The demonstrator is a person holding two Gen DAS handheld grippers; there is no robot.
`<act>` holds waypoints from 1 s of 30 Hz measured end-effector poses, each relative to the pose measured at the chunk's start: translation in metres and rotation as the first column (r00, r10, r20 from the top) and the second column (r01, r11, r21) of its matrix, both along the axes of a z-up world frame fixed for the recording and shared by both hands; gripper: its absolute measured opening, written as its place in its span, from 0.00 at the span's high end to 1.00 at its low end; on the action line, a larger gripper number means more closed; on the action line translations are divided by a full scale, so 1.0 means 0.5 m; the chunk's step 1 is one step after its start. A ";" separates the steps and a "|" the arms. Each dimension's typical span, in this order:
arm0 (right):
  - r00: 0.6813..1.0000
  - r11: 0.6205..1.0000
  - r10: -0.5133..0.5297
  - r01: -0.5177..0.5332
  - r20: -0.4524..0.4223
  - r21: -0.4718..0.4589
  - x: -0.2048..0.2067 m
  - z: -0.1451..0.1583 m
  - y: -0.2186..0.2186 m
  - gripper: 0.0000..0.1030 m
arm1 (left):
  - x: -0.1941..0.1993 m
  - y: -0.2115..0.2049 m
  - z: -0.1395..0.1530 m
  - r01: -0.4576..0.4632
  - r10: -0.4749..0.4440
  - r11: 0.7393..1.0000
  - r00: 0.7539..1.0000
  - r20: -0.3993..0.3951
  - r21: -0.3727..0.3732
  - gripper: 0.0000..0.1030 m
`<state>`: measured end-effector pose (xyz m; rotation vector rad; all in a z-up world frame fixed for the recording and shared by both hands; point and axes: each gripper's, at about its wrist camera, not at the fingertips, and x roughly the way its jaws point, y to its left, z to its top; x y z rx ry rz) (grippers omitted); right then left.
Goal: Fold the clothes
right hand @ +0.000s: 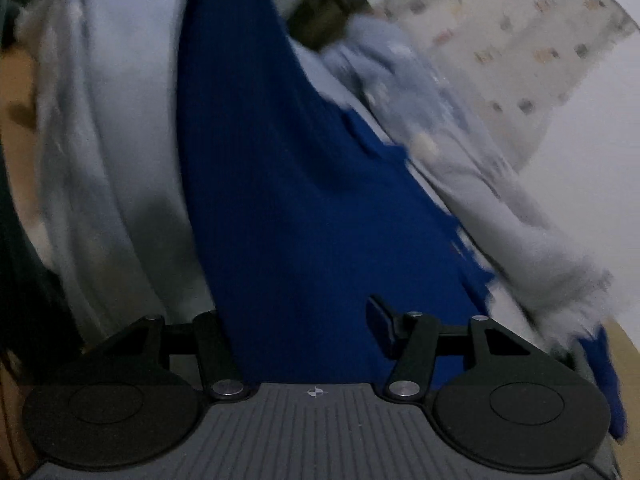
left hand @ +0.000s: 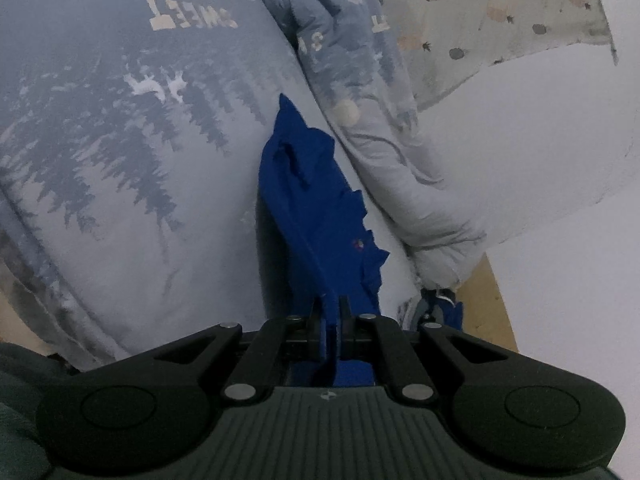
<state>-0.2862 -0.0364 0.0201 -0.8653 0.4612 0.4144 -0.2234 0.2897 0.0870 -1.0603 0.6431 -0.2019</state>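
A pale blue quilt [left hand: 120, 168] printed with trees covers the bed beneath me; a patterned sheet [left hand: 500, 20] lies beyond it, cut off at the frame edge. My left claw [left hand: 330, 312] is clamped on a blue garment [left hand: 308, 184], which runs up and away from its tips over the quilt. The right view is blurred. My right claw [right hand: 304, 320] stands apart, the garment [right hand: 280, 184] between its fingers; only one fingertip [right hand: 380, 316] shows, the other is covered by cloth.
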 end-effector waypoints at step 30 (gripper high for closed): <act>0.992 0.964 0.057 -0.084 -0.110 -0.251 0.013 0.048 -0.250 0.97 | 0.000 0.034 0.023 -0.069 0.071 0.997 0.996 -0.053 0.032 0.94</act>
